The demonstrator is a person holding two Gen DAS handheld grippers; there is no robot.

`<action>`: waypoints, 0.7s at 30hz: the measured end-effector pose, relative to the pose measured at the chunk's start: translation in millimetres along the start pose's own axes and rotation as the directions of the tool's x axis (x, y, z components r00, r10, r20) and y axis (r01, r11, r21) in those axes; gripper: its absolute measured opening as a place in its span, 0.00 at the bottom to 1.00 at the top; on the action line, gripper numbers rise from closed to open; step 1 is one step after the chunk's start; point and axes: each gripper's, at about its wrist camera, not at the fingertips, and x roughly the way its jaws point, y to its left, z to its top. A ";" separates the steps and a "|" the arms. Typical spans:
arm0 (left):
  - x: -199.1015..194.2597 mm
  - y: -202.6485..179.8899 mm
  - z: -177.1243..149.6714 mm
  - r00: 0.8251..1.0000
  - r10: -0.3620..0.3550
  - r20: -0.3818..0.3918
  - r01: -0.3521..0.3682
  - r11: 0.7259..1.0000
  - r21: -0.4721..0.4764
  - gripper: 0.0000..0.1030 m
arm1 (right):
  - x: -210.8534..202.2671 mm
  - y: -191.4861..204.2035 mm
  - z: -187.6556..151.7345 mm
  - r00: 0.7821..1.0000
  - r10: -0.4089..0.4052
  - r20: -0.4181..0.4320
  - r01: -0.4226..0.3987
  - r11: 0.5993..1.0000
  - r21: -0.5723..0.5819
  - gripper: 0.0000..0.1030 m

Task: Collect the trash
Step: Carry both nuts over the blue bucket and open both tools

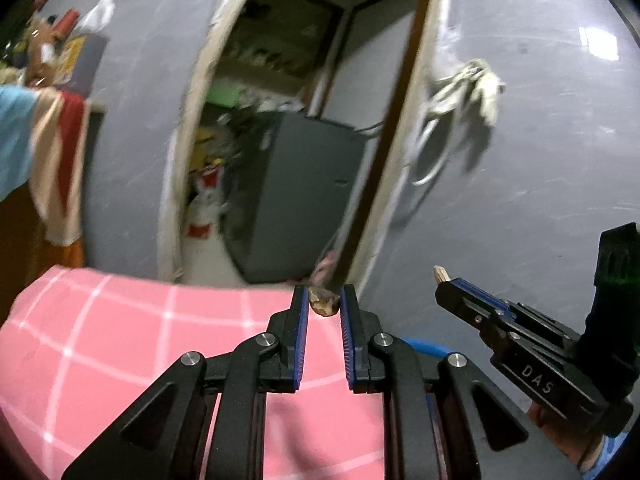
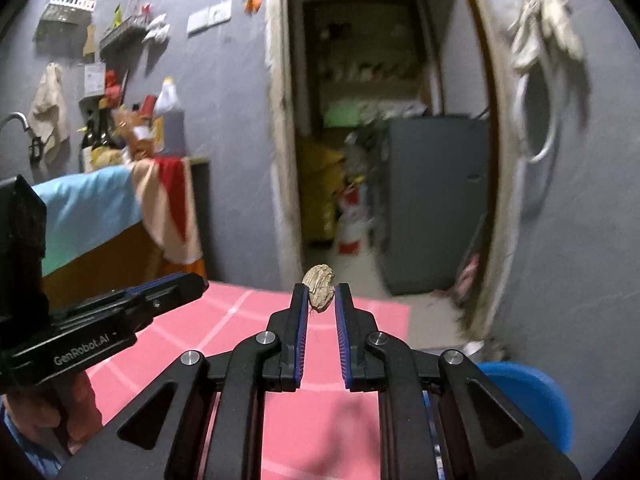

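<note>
- Presently, a small brownish scrap (image 1: 323, 305) is pinched between the tips of the left gripper (image 1: 324, 304), its blue-edged pads pressed against the scrap from both sides.
- A pale, wrinkled lump of trash (image 2: 319, 288) is clamped likewise at the tips of the right gripper (image 2: 319, 296), with its upper half standing out above the fingertips.
- Both pieces are held in the air above a pink tabletop with white grid lines (image 1: 120, 332).
- The right gripper is seen at the right of the left wrist view (image 1: 442, 278), where a pale tip pokes out from its closed fingers; a hand (image 1: 568, 436) is wrapped round its handle.
- A blue bin (image 2: 532, 396) is seen low at the right, beside the table.
- An open doorway in a grey wall is faced by both grippers, and a dark grey cabinet (image 2: 436, 200) is seen through it.
- A bundle of pale cloth (image 2: 544, 32) is hung on the wall right of the doorway.
</note>
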 end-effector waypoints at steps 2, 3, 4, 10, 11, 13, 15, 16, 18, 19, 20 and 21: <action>2.3 -15.3 2.8 0.999 -0.033 0.016 0.032 0.999 0.013 0.12 | -14.4 -9.9 3.0 0.999 -0.040 0.033 0.040 0.999 -0.004 0.11; 3.9 -23.5 3.6 0.999 -0.049 0.022 0.049 0.999 0.020 0.12 | -19.5 -14.1 2.8 0.998 -0.054 0.041 0.054 0.999 -0.004 0.12; 5.9 -32.3 4.5 0.998 -0.063 0.028 0.062 0.998 0.030 0.12 | -24.5 -19.6 3.1 0.996 -0.071 0.051 0.071 0.997 -0.002 0.12; 17.4 -74.5 3.7 0.991 -0.124 0.041 0.121 0.990 0.068 0.12 | -52.9 -53.2 -1.7 0.986 -0.148 0.082 0.146 0.989 0.023 0.12; 19.7 -81.1 2.9 0.991 -0.131 0.037 0.129 0.989 0.071 0.12 | -56.5 -58.0 -2.8 0.984 -0.157 0.084 0.156 0.987 0.026 0.12; 25.1 -91.2 1.8 0.989 -0.144 0.029 0.141 0.987 0.078 0.12 | -63.6 -66.2 -5.6 0.980 -0.177 0.090 0.174 0.984 0.033 0.12; 29.2 -99.7 0.1 0.988 -0.152 0.021 0.150 0.985 0.090 0.12 | -69.7 -75.1 -10.5 0.976 -0.196 0.094 0.193 0.980 0.041 0.12; 31.7 -103.2 -0.9 0.987 -0.157 0.018 0.155 0.983 0.097 0.12 | -71.6 -78.6 -12.6 0.975 -0.203 0.095 0.199 0.979 0.044 0.12; 34.6 -107.2 -5.2 0.987 -0.162 0.007 0.161 0.981 0.105 0.12 | -74.5 -85.6 -17.4 0.972 -0.216 0.092 0.212 0.976 0.051 0.12; 37.8 -109.9 -6.2 0.986 -0.165 0.001 0.164 0.981 0.107 0.12 | -76.0 -88.6 -19.9 0.971 -0.221 0.091 0.216 0.975 0.056 0.12; 41.4 -112.7 -7.3 0.986 -0.168 -0.009 0.167 0.980 0.109 0.12 | -76.7 -91.8 -22.4 0.971 -0.223 0.088 0.219 0.974 0.061 0.12; 43.5 -115.1 -8.8 0.985 -0.169 -0.016 0.170 0.979 0.110 0.12 | -76.4 -94.4 -24.6 0.971 -0.226 0.082 0.221 0.973 0.065 0.12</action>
